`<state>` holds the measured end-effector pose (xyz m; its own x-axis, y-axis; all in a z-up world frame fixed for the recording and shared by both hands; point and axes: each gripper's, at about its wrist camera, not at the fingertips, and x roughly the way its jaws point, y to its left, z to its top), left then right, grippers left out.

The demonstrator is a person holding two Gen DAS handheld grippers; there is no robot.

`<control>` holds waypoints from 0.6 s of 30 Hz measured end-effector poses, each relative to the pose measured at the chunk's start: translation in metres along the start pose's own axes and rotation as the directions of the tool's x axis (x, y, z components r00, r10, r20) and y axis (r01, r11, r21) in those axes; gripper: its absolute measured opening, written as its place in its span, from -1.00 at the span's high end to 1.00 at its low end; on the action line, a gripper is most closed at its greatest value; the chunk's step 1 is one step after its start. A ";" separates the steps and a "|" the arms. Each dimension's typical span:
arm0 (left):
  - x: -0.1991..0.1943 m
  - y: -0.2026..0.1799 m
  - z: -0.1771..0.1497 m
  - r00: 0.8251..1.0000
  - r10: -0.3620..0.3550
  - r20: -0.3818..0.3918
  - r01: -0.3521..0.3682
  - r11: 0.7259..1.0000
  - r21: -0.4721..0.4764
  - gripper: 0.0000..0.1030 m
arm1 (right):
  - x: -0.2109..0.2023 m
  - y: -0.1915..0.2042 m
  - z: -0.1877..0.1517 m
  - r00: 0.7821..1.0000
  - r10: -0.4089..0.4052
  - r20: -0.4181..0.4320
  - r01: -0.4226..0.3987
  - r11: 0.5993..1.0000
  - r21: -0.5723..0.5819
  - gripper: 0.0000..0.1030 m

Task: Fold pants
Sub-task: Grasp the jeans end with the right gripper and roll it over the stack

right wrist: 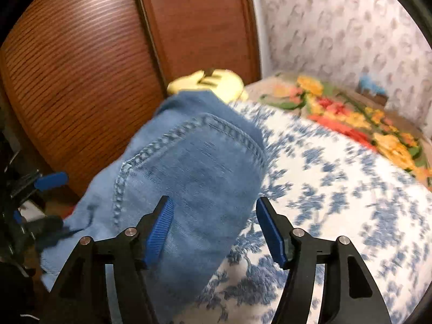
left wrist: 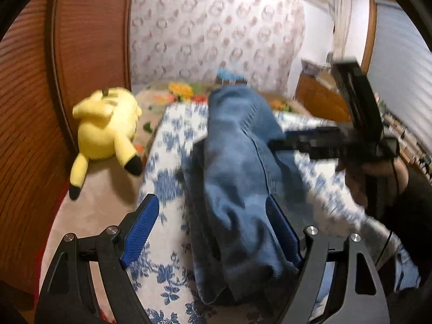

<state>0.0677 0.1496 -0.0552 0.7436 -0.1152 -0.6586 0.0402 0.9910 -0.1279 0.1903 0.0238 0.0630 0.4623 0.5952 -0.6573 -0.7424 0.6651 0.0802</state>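
Observation:
Blue denim pants (left wrist: 237,167) lie in a long folded bundle on the white bedspread with blue flowers (left wrist: 172,127). My left gripper (left wrist: 213,229) is open over their near end; the right pad lies against the cloth and the left pad stands clear over the bedspread. My right gripper (right wrist: 216,232) is also open, with a stitched part of the pants (right wrist: 194,178) between its pads and nothing pinched. In the left wrist view it (left wrist: 280,141) reaches in from the right, blurred, held by a hand (left wrist: 361,181). Everything is blurred by motion.
A yellow plush toy (left wrist: 108,127) lies on the bed to the left of the pants, by a brown wooden panel (left wrist: 89,40). A bright flowered blanket (right wrist: 351,124) covers the far part of the bed. A wooden cabinet (left wrist: 318,100) stands at the far right.

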 end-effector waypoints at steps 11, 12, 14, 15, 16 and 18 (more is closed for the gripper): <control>0.027 0.017 -0.026 0.980 -0.175 -0.098 0.164 0.980 -0.113 0.61 | 0.098 -0.034 0.030 0.957 0.277 -0.084 -0.266 0.956 0.123 -0.17; 0.025 0.015 -0.023 0.981 -0.172 -0.093 0.162 0.980 -0.114 0.67 | 0.102 -0.038 0.035 0.952 0.296 -0.073 -0.287 0.951 0.115 0.13; 0.023 0.016 -0.013 0.986 -0.148 -0.073 0.140 0.984 -0.107 0.77 | 0.105 -0.030 0.055 0.955 0.295 -0.035 -0.291 0.953 0.080 0.32; 0.022 0.020 -0.006 0.989 -0.135 -0.055 0.129 0.985 -0.113 0.78 | 0.108 -0.027 0.065 0.957 0.288 -0.020 -0.286 0.956 0.065 0.37; 0.022 0.024 0.003 0.991 -0.125 -0.042 0.119 0.986 -0.115 0.79 | 0.114 -0.029 0.074 0.958 0.287 -0.005 -0.287 0.956 0.056 0.37; 0.023 0.036 0.028 0.996 -0.091 -0.013 0.089 0.989 -0.118 0.79 | 0.122 -0.034 0.096 0.954 0.297 0.033 -0.298 0.953 0.056 0.38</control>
<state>0.1053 0.1846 -0.0545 0.7284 -0.2058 -0.6534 0.0272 0.9617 -0.2726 0.3188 0.1168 0.0518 0.2368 0.7803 -0.5788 -0.8182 0.4814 0.3143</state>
